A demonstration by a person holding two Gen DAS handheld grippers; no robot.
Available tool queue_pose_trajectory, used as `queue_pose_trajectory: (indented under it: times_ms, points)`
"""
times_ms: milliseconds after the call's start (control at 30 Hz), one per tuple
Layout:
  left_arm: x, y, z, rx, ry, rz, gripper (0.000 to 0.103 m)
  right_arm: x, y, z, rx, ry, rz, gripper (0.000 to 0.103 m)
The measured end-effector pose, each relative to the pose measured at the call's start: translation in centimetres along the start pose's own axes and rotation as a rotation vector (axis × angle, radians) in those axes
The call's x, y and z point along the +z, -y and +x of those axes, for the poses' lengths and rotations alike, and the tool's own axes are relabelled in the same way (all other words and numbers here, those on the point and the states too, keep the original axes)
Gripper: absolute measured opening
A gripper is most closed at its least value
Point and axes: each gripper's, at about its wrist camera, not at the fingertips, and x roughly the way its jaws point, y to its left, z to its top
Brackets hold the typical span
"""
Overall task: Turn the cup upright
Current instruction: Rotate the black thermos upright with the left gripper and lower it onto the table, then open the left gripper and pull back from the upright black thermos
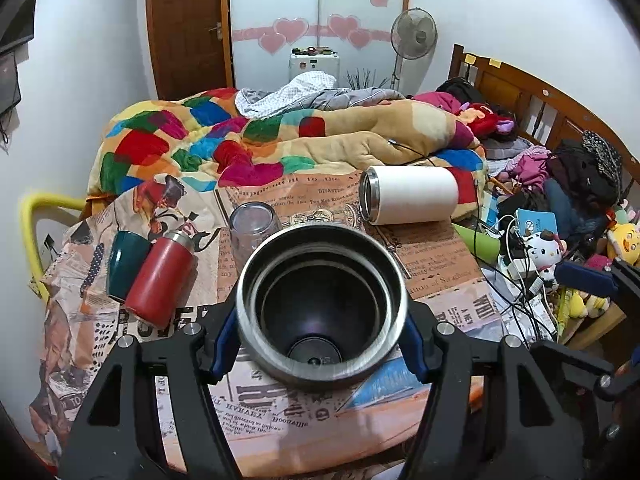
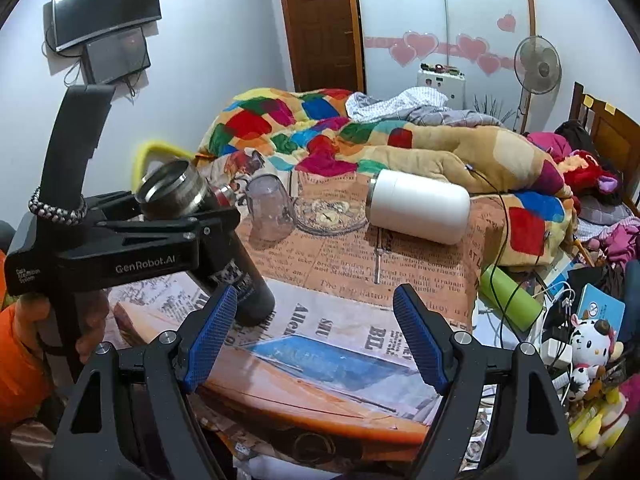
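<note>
Newspaper-print cloth (image 1: 436,272) covers the table we work at, with a bed heaped in a patchwork blanket (image 1: 224,140) just behind it and a standing fan (image 1: 414,34) against the far wall. We hold the dark steel flask with a silver threaded mouth (image 1: 322,308) in our left gripper (image 1: 320,344), whose blue-padded fingers (image 1: 224,344) press against its body on both sides. From the left wrist view the flask's open mouth faces the camera; from the right wrist view it leans steeply, mouth up and to the left, its base touching or just above the cloth, we cannot tell which. Our right gripper (image 2: 320,334) hangs over the near edge of the table with its jaws spread wide and nothing between them. Beyond the flask a clear plastic cup (image 1: 254,226) stands mouth-down, and a white cylindrical flask (image 1: 410,195) lies on its side further right, its steel mouth pointing left. To the left a red flask with a silver neck (image 1: 160,276) lies tilted against a dark green cup (image 1: 126,266), touching it. A lime-green bottle (image 2: 510,300) lies off the table's right edge among cables and plush toys (image 2: 592,344). Between the clear cup and the white flask a clear glass dish (image 2: 332,212) rests on the cloth.
</note>
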Motion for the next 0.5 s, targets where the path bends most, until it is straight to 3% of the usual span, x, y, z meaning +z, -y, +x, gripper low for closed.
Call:
queue_pose_trajectory:
  times_ms: [200, 500]
  points:
    - [-0.2, -0.4, -5.1, -0.045, 0.065, -0.028, 0.065, 0.9, -1.1, -4.0, -0.01, 0.099, -0.005, 0.078]
    - [-1.5, 0.3, -17.6, -0.006, 0.336, -0.037, 0.066, 2.1, -3.7, -12.5, -0.023, 0.349, 0.008, 0.078]
